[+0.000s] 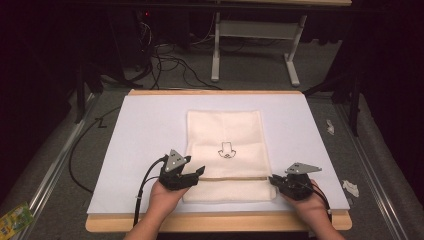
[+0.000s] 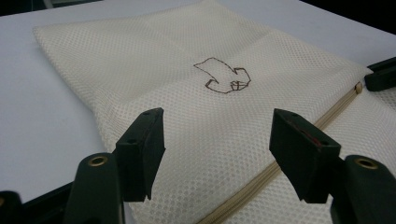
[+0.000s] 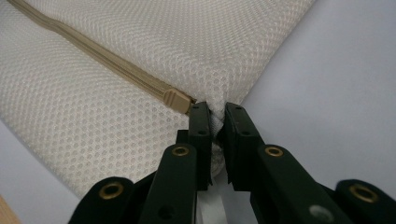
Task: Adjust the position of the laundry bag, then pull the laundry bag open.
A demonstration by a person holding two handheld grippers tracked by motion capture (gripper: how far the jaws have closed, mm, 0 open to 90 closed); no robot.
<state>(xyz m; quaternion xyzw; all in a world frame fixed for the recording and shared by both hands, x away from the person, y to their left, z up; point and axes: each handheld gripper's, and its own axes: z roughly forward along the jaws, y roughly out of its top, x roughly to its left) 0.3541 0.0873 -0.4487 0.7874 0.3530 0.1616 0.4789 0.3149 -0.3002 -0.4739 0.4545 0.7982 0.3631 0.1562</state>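
Observation:
A cream mesh bag (image 1: 227,135) lies flat on the white board, with a small brown embroidered figure (image 1: 226,150) at its middle and a beige zipper (image 1: 235,177) running across its near part. My left gripper (image 1: 196,173) sits at the bag's left edge by the zipper, its jaws open wide over the mesh (image 2: 215,140). My right gripper (image 1: 275,180) is at the bag's right edge, shut on the mesh fabric (image 3: 216,122) just beside the zipper's end stop (image 3: 176,99). The right gripper's tip (image 2: 380,74) shows at the far end of the zipper.
The white board (image 1: 150,130) rests on a wooden tabletop (image 1: 210,222). Black cables (image 1: 145,185) trail from the left gripper off the near edge. White scraps (image 1: 350,187) lie right of the board, a green packet (image 1: 12,220) at bottom left, and a white table frame (image 1: 255,35) behind.

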